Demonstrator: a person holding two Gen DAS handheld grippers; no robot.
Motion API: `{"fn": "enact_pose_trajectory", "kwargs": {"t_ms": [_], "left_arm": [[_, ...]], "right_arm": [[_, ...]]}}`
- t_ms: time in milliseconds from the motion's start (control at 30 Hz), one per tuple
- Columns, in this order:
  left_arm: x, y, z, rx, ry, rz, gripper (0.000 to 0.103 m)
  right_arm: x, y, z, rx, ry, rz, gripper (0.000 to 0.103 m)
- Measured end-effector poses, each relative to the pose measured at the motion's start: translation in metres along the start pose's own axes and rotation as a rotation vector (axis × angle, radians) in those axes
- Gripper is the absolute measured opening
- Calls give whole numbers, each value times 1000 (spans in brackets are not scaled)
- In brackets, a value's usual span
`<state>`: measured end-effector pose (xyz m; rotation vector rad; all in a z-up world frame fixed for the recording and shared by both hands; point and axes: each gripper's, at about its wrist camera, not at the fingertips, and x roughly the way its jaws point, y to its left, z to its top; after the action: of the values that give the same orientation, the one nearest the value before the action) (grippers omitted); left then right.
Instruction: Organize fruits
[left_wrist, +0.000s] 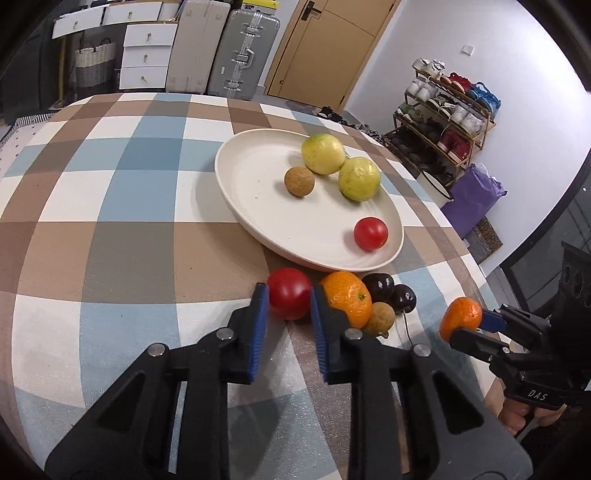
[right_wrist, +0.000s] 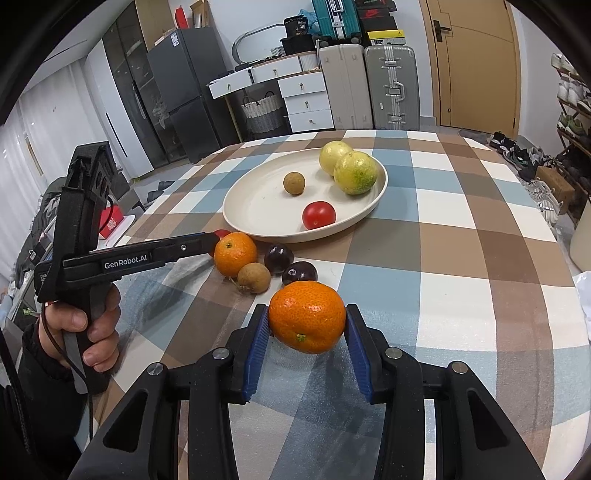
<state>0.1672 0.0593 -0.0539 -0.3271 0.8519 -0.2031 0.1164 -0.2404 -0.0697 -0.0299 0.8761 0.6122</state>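
Between the left tool's (left_wrist: 289, 299) blue pads sits a red tomato (left_wrist: 289, 292), gripped on the tabletop (left_wrist: 110, 240); the right tool (right_wrist: 306, 322) clamps a mandarin (right_wrist: 307, 316) aloft, short of the plate (left_wrist: 251, 206).

Red tomato (left_wrist: 289, 293) between left fingers (left_wrist: 258, 325)

Left gripper (left_wrist: 288, 308) fingers pinched narrow; right gripper (right_wrist: 307, 325) clamped.

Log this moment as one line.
left tool: around tomato on table | right tool: holds tangerine aloft | plate: four fruits
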Motion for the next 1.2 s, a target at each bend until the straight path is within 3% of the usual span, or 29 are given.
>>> {"fn": "enact_pose_trajectory", "kwargs": {"t_ms": [133,400,600,767,833,900,1200], "left_arm": [[-1,-1,0,5,-2,2,19],[-11,-6,-3,60,-26,76,18],[-4,-9,-5,80,4,94,31],[-2,-4,-5,43,12,56,31],[-2,0,-4,18,23,16,22],[-3,3,-4,-1,29,-20,22],[-23,-1,0,13,-47,20,22]], "right_arm": [[0,0,0,0,0,0,42],[1,0,0,2,3,-6,42],[0,-1,0,0,2,-8,42],[-1,-1,1,1,2,-7,42],[-1,-1,1,0,-1,-9,42],[-3,-1,1,0,-5,-10,42],[-2,-1,4,4,-15,-17,42]]}}
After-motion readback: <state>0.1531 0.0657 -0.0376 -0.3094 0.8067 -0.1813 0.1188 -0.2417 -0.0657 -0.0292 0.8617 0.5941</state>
